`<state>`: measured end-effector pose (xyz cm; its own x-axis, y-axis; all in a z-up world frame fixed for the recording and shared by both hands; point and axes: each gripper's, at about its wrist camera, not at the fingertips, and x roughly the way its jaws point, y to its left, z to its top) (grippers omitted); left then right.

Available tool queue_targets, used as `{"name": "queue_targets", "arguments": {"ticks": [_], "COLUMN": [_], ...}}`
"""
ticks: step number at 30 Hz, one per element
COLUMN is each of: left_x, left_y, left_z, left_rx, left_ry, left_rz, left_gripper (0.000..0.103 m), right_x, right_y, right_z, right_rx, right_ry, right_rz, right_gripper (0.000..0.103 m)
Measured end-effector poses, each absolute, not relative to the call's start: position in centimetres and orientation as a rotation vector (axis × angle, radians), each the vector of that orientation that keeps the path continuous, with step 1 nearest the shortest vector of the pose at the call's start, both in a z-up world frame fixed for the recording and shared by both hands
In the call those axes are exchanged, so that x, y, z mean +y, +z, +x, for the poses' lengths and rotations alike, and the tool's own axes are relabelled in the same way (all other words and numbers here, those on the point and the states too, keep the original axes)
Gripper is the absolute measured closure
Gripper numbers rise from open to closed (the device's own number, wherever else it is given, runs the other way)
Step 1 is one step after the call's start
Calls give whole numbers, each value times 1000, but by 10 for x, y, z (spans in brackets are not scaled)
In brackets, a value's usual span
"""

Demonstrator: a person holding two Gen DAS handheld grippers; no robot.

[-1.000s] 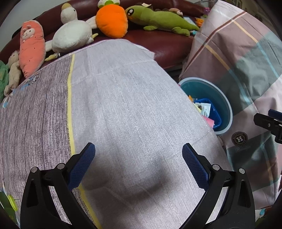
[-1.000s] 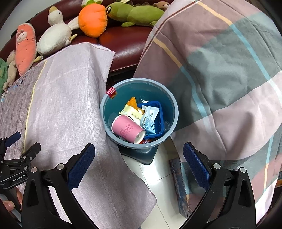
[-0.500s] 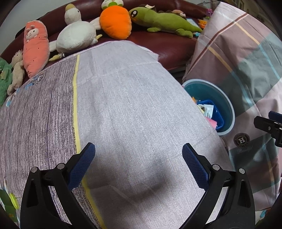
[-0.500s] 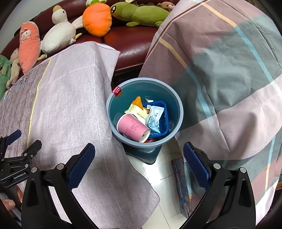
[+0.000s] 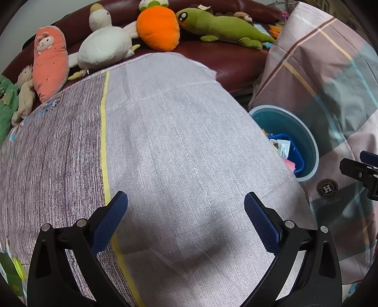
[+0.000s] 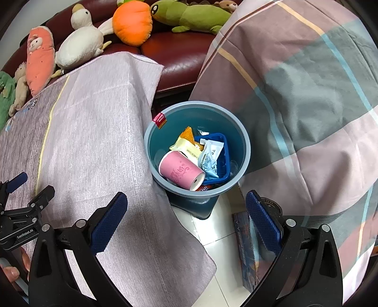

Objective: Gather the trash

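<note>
Pink cup [image 6: 181, 170] on its side in bin [image 6: 245, 151], mouth toward camera-right; both grippers' fingers wide apart, empty.

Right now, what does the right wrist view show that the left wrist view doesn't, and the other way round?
Only the right wrist view shows the pink paper cup lying in the bin, the red wrapper on its rim, and white floor tiles. Only the left wrist view shows the round H logo patch on the plaid cloth. Both show the blue plastic trash bin, the orange carrot plush, and an open, empty claw: left, right.
</note>
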<state>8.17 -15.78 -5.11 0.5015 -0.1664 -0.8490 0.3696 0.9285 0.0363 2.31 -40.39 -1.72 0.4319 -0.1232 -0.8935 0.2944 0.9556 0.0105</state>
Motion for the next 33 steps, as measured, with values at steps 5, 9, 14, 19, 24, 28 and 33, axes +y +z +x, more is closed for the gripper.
{"name": "queue_targets", "arguments": {"ticks": [5, 9, 14, 19, 24, 28, 33], "left_x": [-157, -156, -154, -153, -152, -152, -153], "left_y": [-51, -52, -53, -53, -52, -52, -52], "left_z": [82, 83, 83, 83, 83, 83, 84], "left_rx": [998, 998, 998, 997, 996, 999, 1000], "left_ry": [-326, -323, -316, -308, -300, -298, -293], "left_rz": [224, 223, 220, 217, 218, 219, 219], "left_gripper": [4, 4, 4, 4, 4, 4, 4], "right_x": [-402, -402, -401, -400, -401, -401, -401], "right_y": [-19, -19, -19, -19, -19, -19, -19], "right_z": [24, 26, 26, 26, 28, 28, 28], "right_rx": [1100, 1103, 1104, 1106, 1103, 1105, 1105], "right_ry": [-259, -256, -255, -256, -257, -255, -255], "right_rz": [172, 170, 169, 166, 163, 163, 162], "right_gripper": [7, 7, 7, 7, 7, 7, 7]}}
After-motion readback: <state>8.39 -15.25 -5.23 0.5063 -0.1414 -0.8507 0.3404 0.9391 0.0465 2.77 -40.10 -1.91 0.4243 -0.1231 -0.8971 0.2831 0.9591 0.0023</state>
